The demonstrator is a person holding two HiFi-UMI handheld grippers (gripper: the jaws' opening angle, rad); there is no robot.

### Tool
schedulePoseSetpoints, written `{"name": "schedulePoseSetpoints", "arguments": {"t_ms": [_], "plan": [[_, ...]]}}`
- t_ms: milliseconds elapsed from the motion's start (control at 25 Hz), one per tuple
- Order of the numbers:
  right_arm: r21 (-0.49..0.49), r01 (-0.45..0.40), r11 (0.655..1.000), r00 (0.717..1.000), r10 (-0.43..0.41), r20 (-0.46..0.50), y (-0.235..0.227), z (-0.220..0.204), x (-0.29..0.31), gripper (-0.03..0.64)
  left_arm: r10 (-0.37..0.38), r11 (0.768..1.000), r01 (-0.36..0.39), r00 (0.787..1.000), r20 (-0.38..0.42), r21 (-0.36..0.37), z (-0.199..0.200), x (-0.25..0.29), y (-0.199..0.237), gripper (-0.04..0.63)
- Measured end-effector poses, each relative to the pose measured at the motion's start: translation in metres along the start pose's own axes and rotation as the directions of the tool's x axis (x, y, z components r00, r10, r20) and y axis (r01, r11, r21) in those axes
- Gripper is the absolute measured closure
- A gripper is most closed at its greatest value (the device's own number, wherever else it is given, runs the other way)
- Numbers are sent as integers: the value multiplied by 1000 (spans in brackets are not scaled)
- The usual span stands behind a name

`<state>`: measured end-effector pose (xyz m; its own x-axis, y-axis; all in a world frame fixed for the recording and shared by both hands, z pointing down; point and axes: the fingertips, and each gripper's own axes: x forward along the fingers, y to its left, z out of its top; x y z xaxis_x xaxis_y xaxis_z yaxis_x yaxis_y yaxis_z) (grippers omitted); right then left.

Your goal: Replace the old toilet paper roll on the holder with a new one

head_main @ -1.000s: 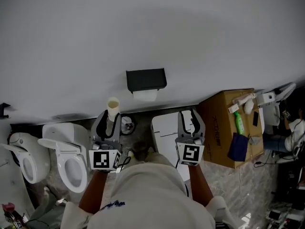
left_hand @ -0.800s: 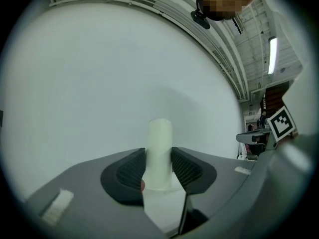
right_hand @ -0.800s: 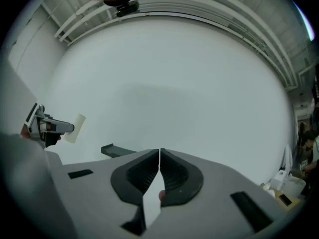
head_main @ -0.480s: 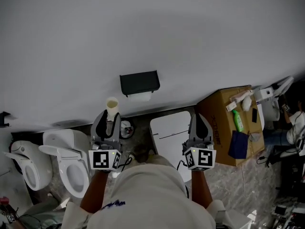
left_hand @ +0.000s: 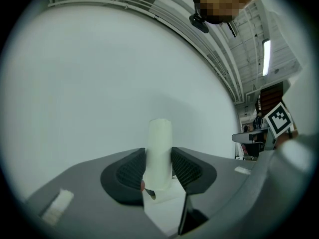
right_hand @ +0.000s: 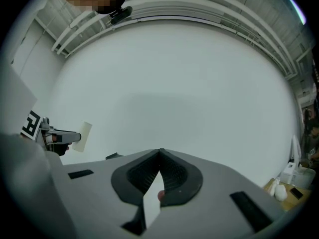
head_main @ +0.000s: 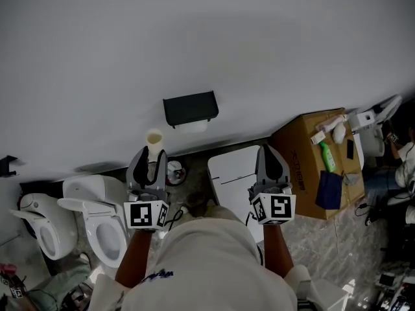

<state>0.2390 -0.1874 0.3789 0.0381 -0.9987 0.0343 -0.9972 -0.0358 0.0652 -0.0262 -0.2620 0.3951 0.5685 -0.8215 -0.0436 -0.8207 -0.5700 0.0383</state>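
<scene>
**Old core in the left gripper, holder up-frame between the two tools**

In the head view the black toilet paper holder (head_main: 190,109) sits on the pale wall just above centre frame. A strip of white paper (head_main: 191,126) shows under its cover; I cannot tell whether that is a full roll.

The left gripper (head_main: 148,164) is at lower left of centre. Its jaws are partly closed and clamp a pale cardboard tube (head_main: 154,144), which I take to be the old roll's core. In the left gripper view the tube (left_hand: 159,148) stands upright between the two pads. Its long axis runs top to bottom of that frame, crosswise to the line the gripper (left_hand: 158,156) points along. Only bare wall lies beyond it.

The right gripper (head_main: 271,157) is at lower right of centre. Its jaws are pressed together with nothing between them, as the right gripper view (right_hand: 159,156) shows.

The holder lies up and right of the left gripper and up and left of the right one. It looks nearer to the left and well apart from both.

With the core already off the holder, the empty right tool looks like the free one for fetching a new roll. No spare roll can be picked out on the cardboard box (head_main: 311,167) at right, nor by the toilet (head_main: 107,229) at lower left.
</scene>
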Motion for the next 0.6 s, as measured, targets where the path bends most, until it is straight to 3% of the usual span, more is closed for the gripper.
{"name": "schedulePoseSetpoints", "arguments": {"t_ms": [600], "plan": [[11, -6, 1000, 1000, 6, 0, -1, 1, 2, 612, -24, 1000, 24, 1000, -7, -5, -3, 2, -10, 426]]}}
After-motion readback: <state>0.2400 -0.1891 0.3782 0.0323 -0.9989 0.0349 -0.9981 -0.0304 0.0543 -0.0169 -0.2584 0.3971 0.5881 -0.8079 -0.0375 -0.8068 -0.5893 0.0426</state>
